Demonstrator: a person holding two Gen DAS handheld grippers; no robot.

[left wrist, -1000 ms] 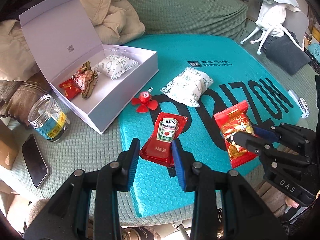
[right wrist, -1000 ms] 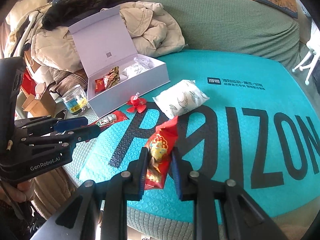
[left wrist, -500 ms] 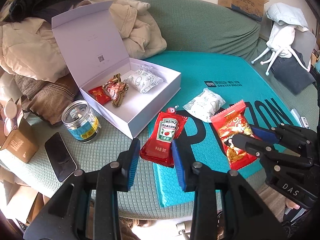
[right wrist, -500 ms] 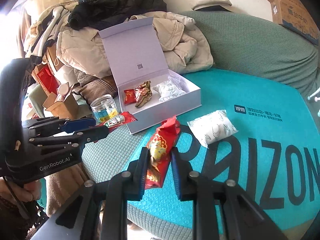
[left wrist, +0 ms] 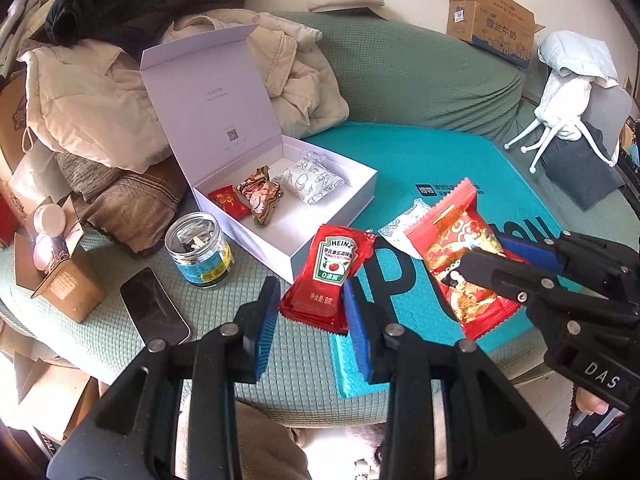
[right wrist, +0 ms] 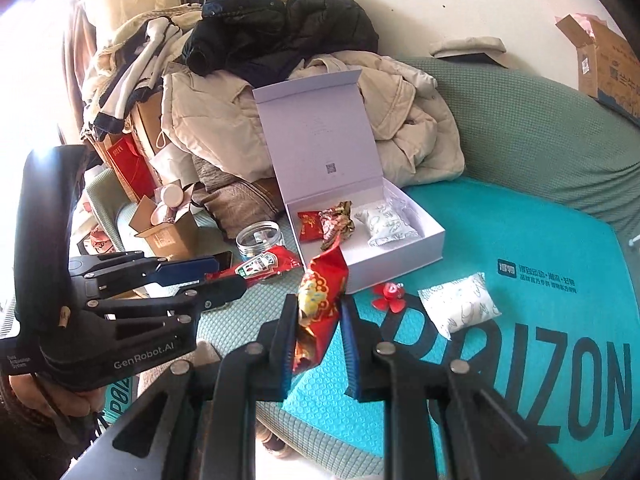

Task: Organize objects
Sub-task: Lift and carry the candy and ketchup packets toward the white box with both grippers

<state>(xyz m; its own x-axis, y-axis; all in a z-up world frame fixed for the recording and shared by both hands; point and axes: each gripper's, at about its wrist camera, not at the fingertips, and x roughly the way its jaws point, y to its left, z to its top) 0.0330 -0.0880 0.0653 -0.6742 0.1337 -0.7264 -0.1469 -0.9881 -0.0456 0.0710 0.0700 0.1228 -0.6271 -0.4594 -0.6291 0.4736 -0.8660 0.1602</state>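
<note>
Left tool point(left wrist: 310, 312) pinches the ketchup sachet point(left wrist: 328, 276) by its lower end, label up, so the free end leads toward the box point(left wrist: 332, 216). Right tool point(right wrist: 318, 322) is pressed onto the red snack bag point(right wrist: 320, 300) near its bottom seam, and the bag stands up between the pads. Both packets hang in the air just in front of the box, clear of the teal mat point(right wrist: 520, 240), and that looks like a carry for dropping them in.

Now the box: lid point(left wrist: 208, 96) propped upright at the back, leaning against the coats point(left wrist: 92, 92), so the tray is wide open. Inside sit a small red packet point(left wrist: 229, 201), a crinkled brown wrapper point(left wrist: 260, 196) beside it, and a white patterned pouch point(left wrist: 312, 180) at the far end; the near half is bare. Left of the box stands a lidless glass jar point(left wrist: 198, 250), contents hard to read. Right of the box, on the mat, wait a second white pouch point(right wrist: 460, 308) and a little red toy point(right wrist: 390, 296).
</note>
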